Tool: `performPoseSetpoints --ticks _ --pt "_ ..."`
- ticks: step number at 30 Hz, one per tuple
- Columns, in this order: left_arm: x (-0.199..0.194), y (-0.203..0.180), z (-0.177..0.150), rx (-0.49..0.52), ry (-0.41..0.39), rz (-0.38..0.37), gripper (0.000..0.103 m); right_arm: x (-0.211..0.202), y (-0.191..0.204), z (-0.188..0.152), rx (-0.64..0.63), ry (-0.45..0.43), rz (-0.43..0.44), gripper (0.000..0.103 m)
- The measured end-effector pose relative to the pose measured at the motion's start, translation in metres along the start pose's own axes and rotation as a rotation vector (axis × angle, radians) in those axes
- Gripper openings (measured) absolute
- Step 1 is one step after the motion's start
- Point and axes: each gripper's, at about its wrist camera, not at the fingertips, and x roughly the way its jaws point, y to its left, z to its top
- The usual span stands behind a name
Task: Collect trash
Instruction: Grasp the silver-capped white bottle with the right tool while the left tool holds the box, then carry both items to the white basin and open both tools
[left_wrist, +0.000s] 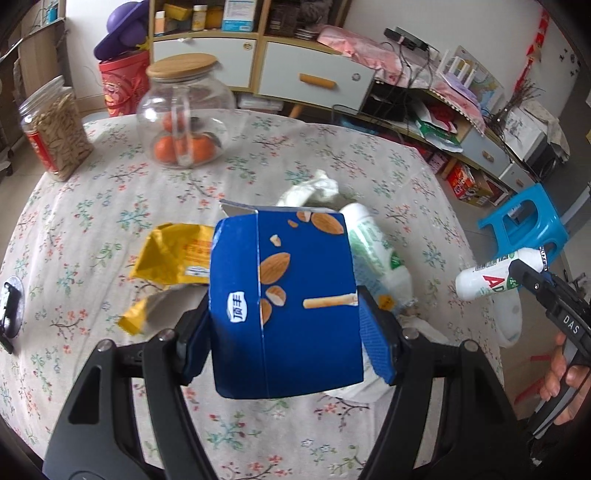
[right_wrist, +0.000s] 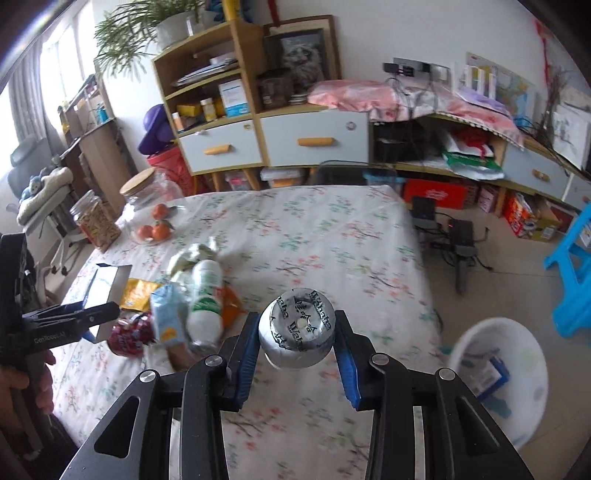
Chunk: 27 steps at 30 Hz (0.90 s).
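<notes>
Above the bench (left_wrist: 74, 221), left claw (left_wrist: 284, 325) clamps a blue carton (left_wrist: 295, 295), right claw (right_wrist: 297, 341) pinches a small bottle (right_wrist: 297, 328); next, I'd judge, both go to the white bin (right_wrist: 517, 413).

Glossy blue cardboard box (left_wrist: 284, 295), smooth white plastic bottle (right_wrist: 297, 328) w/ crinkled foil lid, matt floral cloth on table (left_wrist: 332, 158), clear glass jar (left_wrist: 184, 118) w/ wood lid, shiny yellow wrapper (left_wrist: 173, 251).
</notes>
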Motion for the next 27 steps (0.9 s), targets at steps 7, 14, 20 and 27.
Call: performPoseSetpoints --ticks 7,14,20,27 --pt "0.008 -0.048 -0.007 0.098 0.001 -0.024 0.071 -0.027 -0.068 -0.018 0.111 0.002 -0.095 0.039" --pt "0.027 -0.099 -0.008 0.189 0.034 -0.031 0.071 -0.044 -0.148 -0.037 0.269 0.021 -0.201 0.039" --pt "0.034 -0.148 -0.011 0.253 0.046 -0.077 0.071 -0.050 -0.197 -0.052 0.364 0.053 -0.238 0.040" --pt "0.045 -0.205 -0.015 0.325 0.076 -0.125 0.071 -0.058 -0.230 -0.064 0.463 0.054 -0.245 0.064"
